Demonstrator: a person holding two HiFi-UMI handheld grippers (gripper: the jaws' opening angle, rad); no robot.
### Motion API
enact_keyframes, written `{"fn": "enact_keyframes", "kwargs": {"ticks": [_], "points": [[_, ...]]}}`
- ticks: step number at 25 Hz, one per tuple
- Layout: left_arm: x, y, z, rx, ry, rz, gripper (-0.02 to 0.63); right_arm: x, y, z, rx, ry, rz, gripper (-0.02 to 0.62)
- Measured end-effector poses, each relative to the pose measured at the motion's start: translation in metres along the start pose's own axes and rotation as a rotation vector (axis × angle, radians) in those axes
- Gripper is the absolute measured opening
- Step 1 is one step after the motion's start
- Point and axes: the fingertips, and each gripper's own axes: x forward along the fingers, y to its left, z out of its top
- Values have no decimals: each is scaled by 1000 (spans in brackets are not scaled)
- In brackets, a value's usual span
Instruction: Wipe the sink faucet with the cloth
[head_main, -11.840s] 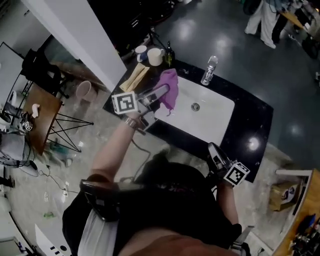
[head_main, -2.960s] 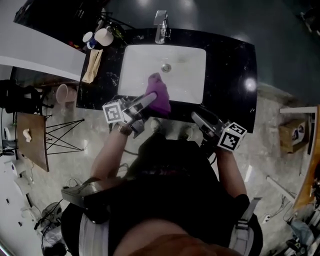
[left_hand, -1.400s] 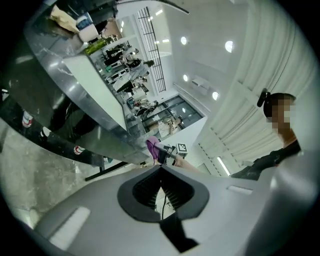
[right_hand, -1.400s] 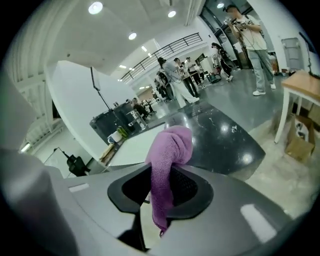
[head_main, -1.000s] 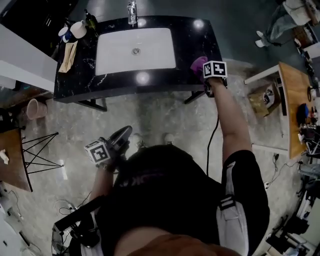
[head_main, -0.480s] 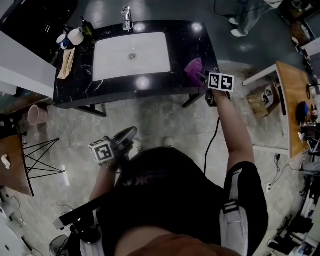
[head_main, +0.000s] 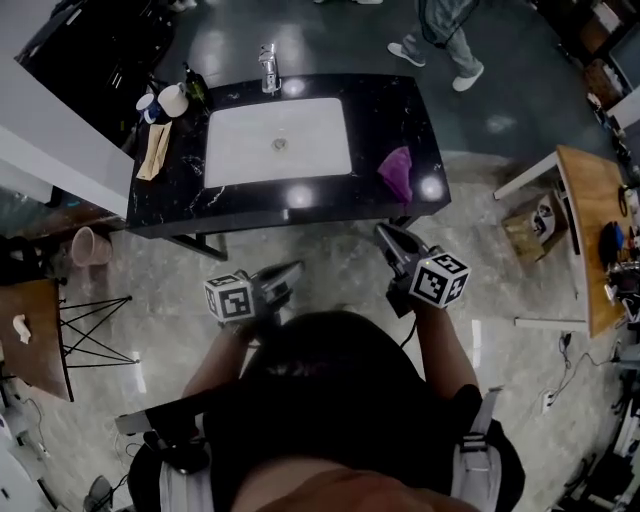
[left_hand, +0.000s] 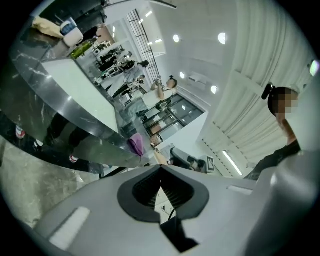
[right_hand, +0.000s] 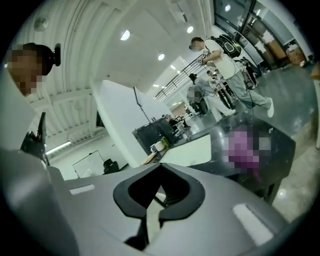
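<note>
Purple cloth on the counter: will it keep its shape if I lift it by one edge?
Probably floppy: the purple cloth lies crumpled in folds, so it would likely drape. A small heap, so probably light. On the glossy counter it may slide when pushed.

L gripper (head_main: 292, 271) was held low in front of body, L of centre, roughly level, tips fwd and angled a bit R; marker cube (head_main: 230, 298) at the wrist end. Jaws together, pads (left_hand: 173, 193) meeting, nothing betw. them. L forearm (head_main: 212, 358) bent, elbow close to torso.

R gripper (head_main: 387, 236) was out front on R side, tips fwd and angled a bit L. Jaws had just been closing; pads (right_hand: 172, 196) met, nothing betw. them. R forearm (head_main: 442, 345) ran straight back to shoulder. Grippers well apart.
</note>
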Motion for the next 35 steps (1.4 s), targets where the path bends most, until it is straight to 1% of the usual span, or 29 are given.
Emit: {"fn": "enact_keyframes", "kwargs": {"ticks": [3,5,8,10,13,15,18,24,27,31,35], "points": [[6,-10,-1,54,32,-14,0,0,44,-42,35,50,87,11],[6,-14,1,75,34,-20,0,-1,58,-57,16,90,115,11],[4,-18,4,105,36,-31,0,2,66,-61,-40,132,133,11],[3,-24,3,143,47,-43,0,5,70,-62,-67,146,144,11],[2,-33,3,218,60,-50,0,8,71,-60,-79,135,152,11],[0,-34,2,251,67,-41,0,10,72,-61,-78,146,168,11],[-5,-31,0,255,65,-20,0,15,82,-65,-71,170,204,11],[-16,-24,-4,250,48,12,0,21,94,-69,-137,205,235,11],[-20,-23,-6,234,40,19,0,21,99,-73,-131,224,252,11],[-21,-25,-7,227,29,20,0,19,98,-76,-149,233,252,11],[-18,-26,-9,226,37,13,0,18,98,-77,-141,228,250,9]]}}
